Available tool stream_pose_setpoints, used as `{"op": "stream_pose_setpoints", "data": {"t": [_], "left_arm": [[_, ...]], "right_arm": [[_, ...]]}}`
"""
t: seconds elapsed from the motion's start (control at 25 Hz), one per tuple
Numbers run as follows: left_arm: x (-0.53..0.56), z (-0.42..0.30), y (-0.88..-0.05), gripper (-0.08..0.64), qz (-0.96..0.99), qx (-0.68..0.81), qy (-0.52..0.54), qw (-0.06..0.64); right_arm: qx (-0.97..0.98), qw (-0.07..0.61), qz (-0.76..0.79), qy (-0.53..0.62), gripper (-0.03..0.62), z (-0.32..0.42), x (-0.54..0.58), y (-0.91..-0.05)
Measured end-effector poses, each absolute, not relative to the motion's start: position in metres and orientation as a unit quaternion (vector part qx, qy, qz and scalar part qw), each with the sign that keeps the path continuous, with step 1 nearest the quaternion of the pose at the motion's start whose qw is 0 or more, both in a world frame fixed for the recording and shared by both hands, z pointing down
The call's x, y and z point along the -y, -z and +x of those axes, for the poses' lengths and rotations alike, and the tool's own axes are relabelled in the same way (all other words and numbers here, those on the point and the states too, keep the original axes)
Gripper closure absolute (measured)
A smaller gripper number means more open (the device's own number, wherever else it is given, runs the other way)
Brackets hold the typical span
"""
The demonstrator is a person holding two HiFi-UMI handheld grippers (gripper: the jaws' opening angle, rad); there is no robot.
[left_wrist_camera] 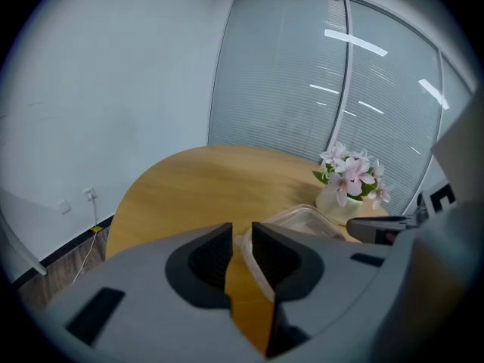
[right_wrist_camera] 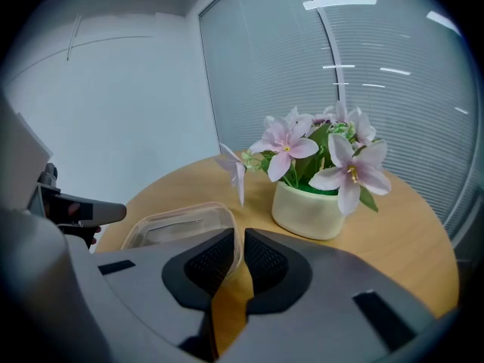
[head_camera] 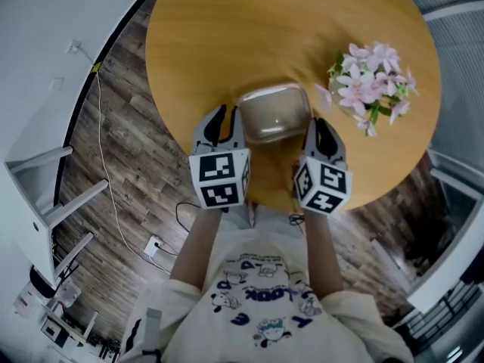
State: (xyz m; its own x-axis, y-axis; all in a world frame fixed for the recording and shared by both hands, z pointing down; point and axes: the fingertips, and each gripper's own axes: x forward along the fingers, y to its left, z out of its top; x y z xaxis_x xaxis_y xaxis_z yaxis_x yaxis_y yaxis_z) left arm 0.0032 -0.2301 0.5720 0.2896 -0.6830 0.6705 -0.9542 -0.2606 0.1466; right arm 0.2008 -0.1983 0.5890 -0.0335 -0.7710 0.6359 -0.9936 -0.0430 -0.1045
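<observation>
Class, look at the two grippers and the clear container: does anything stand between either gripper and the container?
Nothing visible does. The left gripper is at the left rim of the container and the right gripper at its right rim, with the rim in each narrow jaw gap. The flower pot stands apart, off to the right.

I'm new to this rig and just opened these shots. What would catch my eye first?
A clear container sits at the near edge of the round wooden table, with the left gripper and right gripper closed on its rim at either side. A pot of pink flowers stands farther right on the table.
</observation>
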Motion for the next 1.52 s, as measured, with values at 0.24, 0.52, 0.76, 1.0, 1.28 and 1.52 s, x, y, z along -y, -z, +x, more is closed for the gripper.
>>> {"op": "stream_pose_setpoints", "data": {"t": [0.24, 0.52, 0.76, 1.0, 1.28, 1.52], "left_arm": [[0.239, 0.013, -0.582, 0.497, 0.765, 0.522, -0.252, 0.281], [0.241, 0.015, -0.595, 0.497, 0.764, 0.515, -0.261, 0.289], [0.24, 0.007, -0.596, 0.497, 0.756, 0.525, -0.265, 0.287], [0.238, 0.006, -0.604, 0.497, 0.751, 0.524, -0.264, 0.302], [0.238, 0.008, -0.605, 0.499, 0.748, 0.523, -0.247, 0.325], [0.239, 0.011, -0.605, 0.52, 0.75, 0.519, -0.241, 0.33]], "right_arm": [[0.659, 0.199, 0.667, -0.286, 0.569, 0.201, 0.206, -0.595], [0.666, 0.188, 0.657, -0.299, 0.569, 0.187, 0.206, -0.593], [0.657, 0.199, 0.659, -0.308, 0.569, 0.186, 0.198, -0.602], [0.66, 0.206, 0.655, -0.306, 0.569, 0.186, 0.198, -0.604], [0.655, 0.214, 0.654, -0.311, 0.569, 0.187, 0.199, -0.606], [0.659, 0.198, 0.65, -0.322, 0.569, 0.189, 0.202, -0.606]]}}
